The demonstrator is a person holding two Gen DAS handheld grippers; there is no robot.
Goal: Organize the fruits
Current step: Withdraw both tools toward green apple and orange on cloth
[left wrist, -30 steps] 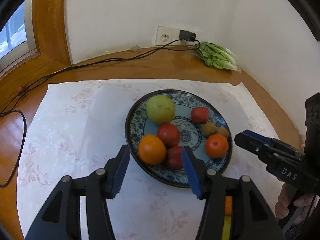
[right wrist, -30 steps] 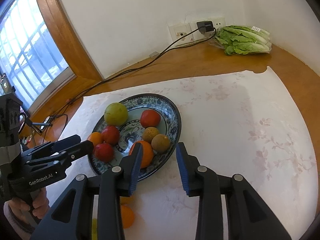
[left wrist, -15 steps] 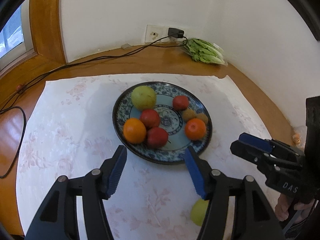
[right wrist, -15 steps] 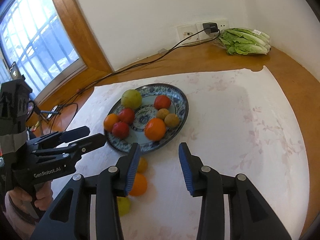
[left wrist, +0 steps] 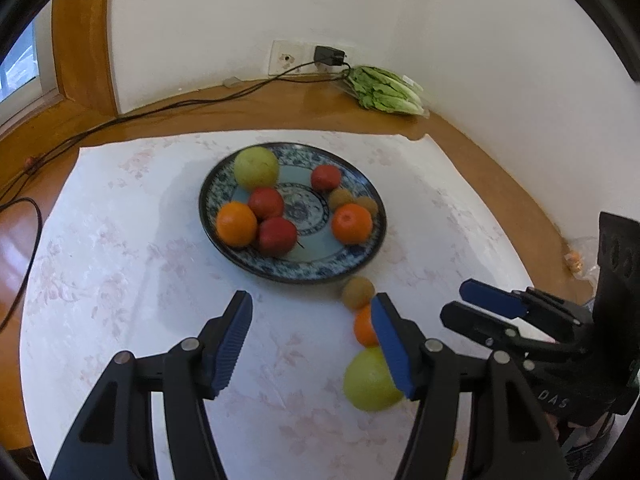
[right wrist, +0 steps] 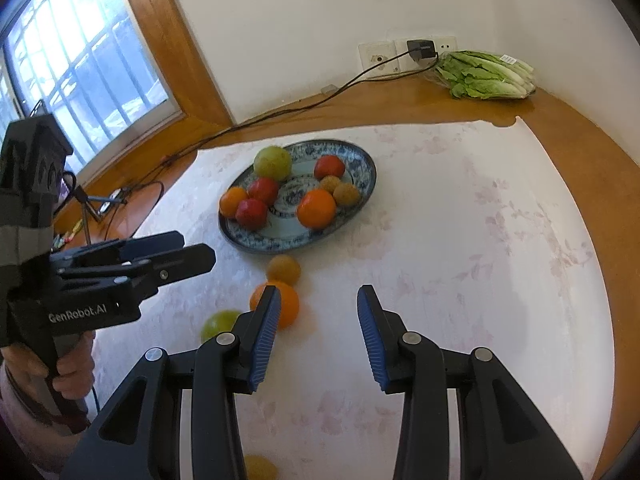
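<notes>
Left gripper fingers parted, empty, right gripper likewise

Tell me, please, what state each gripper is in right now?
Left gripper: open, holding nothing.
Right gripper: open, holding nothing.

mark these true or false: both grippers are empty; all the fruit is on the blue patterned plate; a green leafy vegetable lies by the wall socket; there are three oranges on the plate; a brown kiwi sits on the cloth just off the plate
1. Both grippers are empty. True: the left gripper and right gripper hold nothing.
2. All fruit is on the blue patterned plate. False: a brown kiwi, an orange and a green round fruit lie on the white floral cloth.
3. A green leafy vegetable lies by the wall socket. True.
4. Three oranges on the plate. False: two.
5. The kiwi sits on the cloth just off the plate. True.
</notes>
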